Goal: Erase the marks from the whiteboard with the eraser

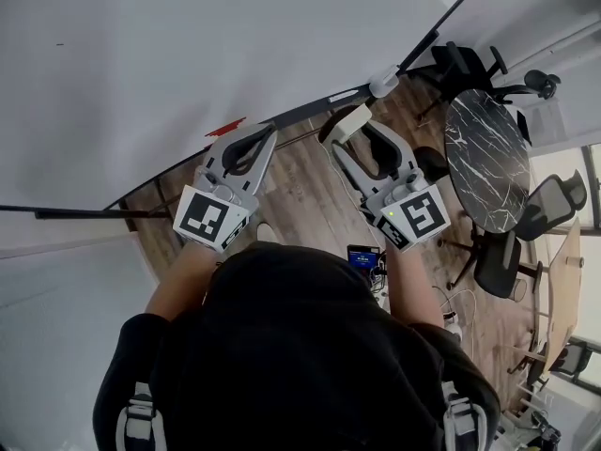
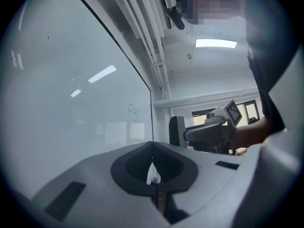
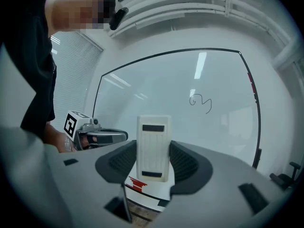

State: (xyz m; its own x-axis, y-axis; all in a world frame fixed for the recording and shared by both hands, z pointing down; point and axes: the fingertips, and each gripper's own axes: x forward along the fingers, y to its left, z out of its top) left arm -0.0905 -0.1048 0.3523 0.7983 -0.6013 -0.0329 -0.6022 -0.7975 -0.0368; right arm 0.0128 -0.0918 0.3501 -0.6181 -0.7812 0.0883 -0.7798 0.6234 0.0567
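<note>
Right gripper (image 3: 153, 163) is clamped on the eraser (image 3: 153, 137) by its long sides, near the lower edge of the whiteboard (image 3: 190, 75), squiggle mark (image 3: 200, 101) above. Eraser looks light, rigid, smooth plastic. Left gripper (image 2: 152, 146) is closed and empty.

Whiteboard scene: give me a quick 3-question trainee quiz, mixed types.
1. True or false: the left gripper holds the eraser.
2. The scribble on the whiteboard is: A) half wiped away, B) whole and uncovered, C) covered by the eraser.
3. Fill in: the left gripper's jaws are ___, with nothing between them.

Key: 1 false, the right gripper holds it; 2 B; 3 shut.
</note>
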